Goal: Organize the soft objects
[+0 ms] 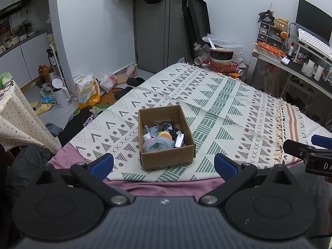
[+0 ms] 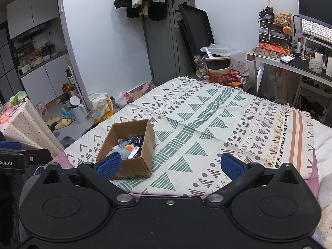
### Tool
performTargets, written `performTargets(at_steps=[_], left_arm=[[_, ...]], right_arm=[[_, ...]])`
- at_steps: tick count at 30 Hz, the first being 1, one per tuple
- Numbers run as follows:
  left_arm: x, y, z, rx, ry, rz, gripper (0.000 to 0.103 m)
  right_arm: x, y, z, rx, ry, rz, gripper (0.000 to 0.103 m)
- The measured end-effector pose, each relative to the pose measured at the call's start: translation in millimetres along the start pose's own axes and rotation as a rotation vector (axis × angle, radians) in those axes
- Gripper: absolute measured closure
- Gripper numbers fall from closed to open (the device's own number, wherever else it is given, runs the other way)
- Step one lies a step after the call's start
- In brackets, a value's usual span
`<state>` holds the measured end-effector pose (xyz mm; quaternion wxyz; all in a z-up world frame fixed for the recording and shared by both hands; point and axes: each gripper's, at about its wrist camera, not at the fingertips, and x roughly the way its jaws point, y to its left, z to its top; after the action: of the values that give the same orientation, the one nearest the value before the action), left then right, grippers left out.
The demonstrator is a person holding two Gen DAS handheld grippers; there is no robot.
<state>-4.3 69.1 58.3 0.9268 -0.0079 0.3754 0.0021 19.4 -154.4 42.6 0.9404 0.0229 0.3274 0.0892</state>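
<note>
The cardboard box (image 1: 167, 143) stands open on the patterned blanket (image 1: 217, 108), near the blanket's front edge and closer to its left side. Inside the box lie several soft objects (image 1: 159, 139) packed together: a grey-blue fluffy piece at the front, something round and orange with green in the middle, a dark item at the back, and a small shiny packet against the right wall. What each one is I cannot tell exactly.

The left gripper (image 1: 164, 164) is just before the front edge of the blanket, in line with the box, with its blue fingers wide apart and nothing between them. The right gripper (image 2: 170, 166) is at the same edge but more to the right of the box (image 2: 126, 147); its fingers are also spread wide and empty, and its left fingertip (image 2: 110, 164) covers the box's front left corner in the right wrist view.

Under the blanket a pink sheet (image 1: 166, 186) shows along the front edge.
</note>
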Motion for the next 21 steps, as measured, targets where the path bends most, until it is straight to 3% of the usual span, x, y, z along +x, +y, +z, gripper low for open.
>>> performTargets(at_steps=[21], left_arm=[[1.2, 2.0, -0.7, -0.007, 0.000, 0.010, 0.001]], right_arm=[[-0.2, -6.5, -1.5, 0.014, -0.005, -0.016, 0.000]])
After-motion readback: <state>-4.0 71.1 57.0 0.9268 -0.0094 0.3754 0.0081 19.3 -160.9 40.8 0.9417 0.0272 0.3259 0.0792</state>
